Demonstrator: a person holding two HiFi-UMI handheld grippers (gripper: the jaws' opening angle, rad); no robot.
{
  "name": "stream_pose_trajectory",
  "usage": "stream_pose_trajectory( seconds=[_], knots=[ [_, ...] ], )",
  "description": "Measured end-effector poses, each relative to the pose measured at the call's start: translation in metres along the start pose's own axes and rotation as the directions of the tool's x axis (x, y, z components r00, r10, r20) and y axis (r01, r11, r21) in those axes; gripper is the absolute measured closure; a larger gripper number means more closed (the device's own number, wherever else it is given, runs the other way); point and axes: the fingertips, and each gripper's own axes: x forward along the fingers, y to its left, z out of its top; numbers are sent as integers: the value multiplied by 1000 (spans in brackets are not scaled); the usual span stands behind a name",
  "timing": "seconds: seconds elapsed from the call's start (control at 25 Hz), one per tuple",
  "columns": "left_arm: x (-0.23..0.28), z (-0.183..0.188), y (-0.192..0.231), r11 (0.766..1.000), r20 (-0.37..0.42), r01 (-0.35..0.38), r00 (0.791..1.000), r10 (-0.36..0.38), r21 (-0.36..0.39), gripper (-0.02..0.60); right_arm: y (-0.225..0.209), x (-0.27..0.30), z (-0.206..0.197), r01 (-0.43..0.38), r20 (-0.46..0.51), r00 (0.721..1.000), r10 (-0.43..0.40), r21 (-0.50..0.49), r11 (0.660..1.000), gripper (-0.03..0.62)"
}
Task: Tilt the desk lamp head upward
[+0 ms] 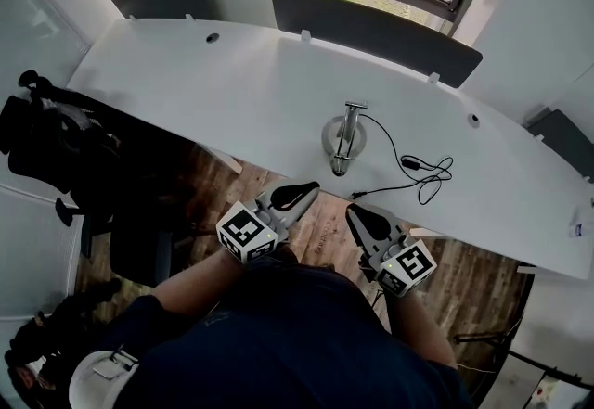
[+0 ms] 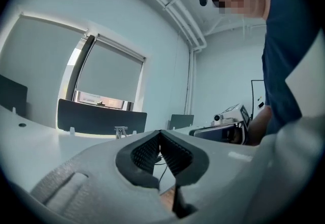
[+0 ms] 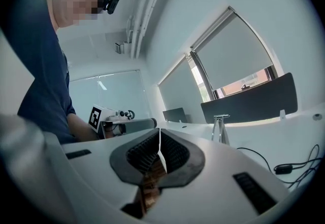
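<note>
The silver desk lamp (image 1: 344,136) stands on its round base on the white desk (image 1: 223,87), its thin arm lying over the base. My two grippers hover over the desk's near edge, short of the lamp and apart from it. The left gripper (image 1: 297,195) is shut with nothing between its pads, and so is the right gripper (image 1: 364,219). In the left gripper view the lamp (image 2: 121,131) shows small beyond the closed left gripper (image 2: 160,135). In the right gripper view the lamp (image 3: 221,126) stands right of the closed right gripper (image 3: 160,140).
A black cable (image 1: 418,173) with an inline block loops on the desk right of the lamp. Dark divider panels (image 1: 371,31) line the desk's far edge. A black office chair (image 1: 56,138) stands at the left over the wood floor (image 1: 320,226).
</note>
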Motion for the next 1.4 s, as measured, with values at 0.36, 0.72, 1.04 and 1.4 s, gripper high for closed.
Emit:
stream_pose_trajectory(
  seconds=[0.36,0.72,1.04,1.4],
  knots=[
    [37,-2,71,999,-16,24,1000,-23,33,574,-58,29,-7,111,-36,993,-110,41,993,582],
    [97,-48,145,971,-147,207,971,-189,121,574,-129,68,-12,204,-135,971,-198,35,978,580],
    [138,-90,168,954,-259,276,936,-238,120,512,-166,79,-31,197,-194,964,-180,68,978,533],
    [171,-100,173,942,-306,299,920,-243,150,449,-185,84,-46,103,-257,964,-73,102,989,484]
  ],
)
